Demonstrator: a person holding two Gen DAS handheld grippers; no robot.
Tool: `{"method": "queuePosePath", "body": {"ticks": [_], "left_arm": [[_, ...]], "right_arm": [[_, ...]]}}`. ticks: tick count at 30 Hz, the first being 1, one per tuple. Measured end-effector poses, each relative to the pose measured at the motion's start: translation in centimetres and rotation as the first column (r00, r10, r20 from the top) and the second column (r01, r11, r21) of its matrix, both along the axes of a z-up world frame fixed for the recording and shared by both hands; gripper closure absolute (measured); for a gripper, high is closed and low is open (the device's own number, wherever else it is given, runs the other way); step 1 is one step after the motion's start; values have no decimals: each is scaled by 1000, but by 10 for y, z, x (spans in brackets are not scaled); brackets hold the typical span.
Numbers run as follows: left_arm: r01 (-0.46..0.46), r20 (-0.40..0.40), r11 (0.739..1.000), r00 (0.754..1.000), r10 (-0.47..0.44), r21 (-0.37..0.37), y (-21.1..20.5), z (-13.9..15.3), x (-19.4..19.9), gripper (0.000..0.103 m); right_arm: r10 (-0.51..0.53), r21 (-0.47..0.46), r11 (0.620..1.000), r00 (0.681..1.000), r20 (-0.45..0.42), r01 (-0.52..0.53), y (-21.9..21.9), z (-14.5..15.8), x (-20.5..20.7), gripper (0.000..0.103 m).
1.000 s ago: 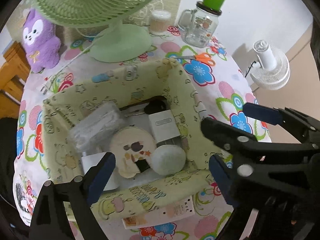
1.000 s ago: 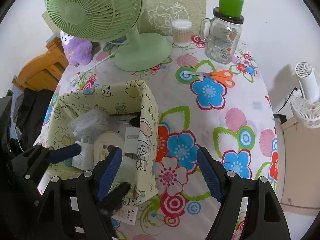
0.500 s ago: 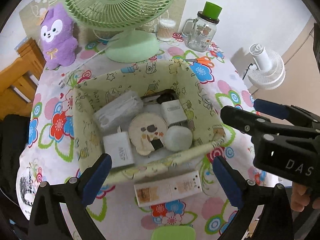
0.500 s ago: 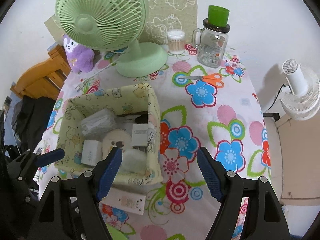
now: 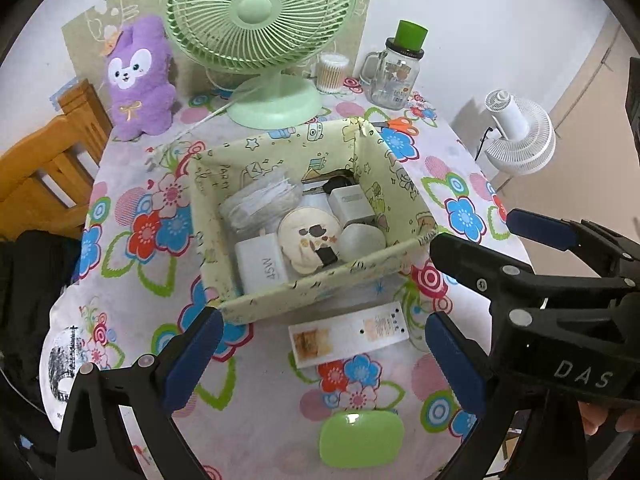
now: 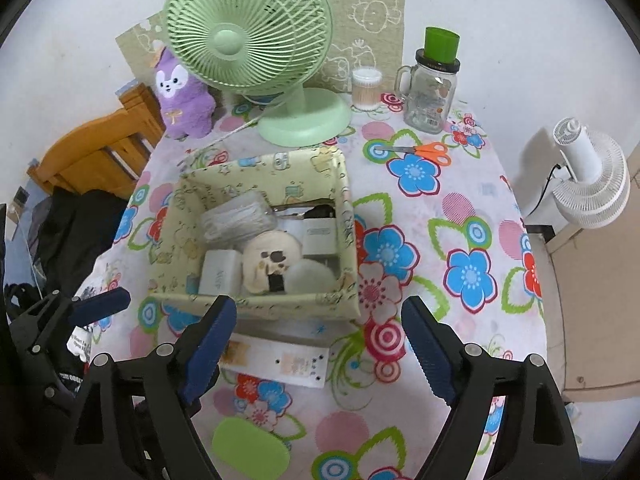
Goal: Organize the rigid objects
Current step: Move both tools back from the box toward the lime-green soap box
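A: Why is your left gripper hanging there, low in the frame?

B: Your jaws gape wide and hold nothing, framing the flat white rectangular box just in front of the pale yellow printed fabric bin; I judge it goes in next. The lime green oval case lies nearer you.

A: Any writing?

B: You can read "45W" on the white charger block inside the bin, "DAS" on your right gripper, which is also spread and empty.

Both grippers, left gripper and right gripper, have been drawn back from the basket; white box and green case are now exposed.
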State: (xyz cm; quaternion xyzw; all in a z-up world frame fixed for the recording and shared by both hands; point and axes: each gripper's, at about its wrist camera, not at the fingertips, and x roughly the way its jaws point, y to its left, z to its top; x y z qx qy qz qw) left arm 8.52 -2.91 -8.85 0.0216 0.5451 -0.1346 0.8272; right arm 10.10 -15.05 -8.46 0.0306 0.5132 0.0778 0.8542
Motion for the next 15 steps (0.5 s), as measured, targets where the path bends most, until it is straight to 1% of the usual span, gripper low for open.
{"method": "queuePosePath", "body": {"ticks": [15], "left_arm": [[42, 45, 999, 998, -42, -2, 19, 12, -42, 1]], "right_arm": [[-31, -1, 1000, 999, 32, 31, 23, 9, -50, 14]]}}
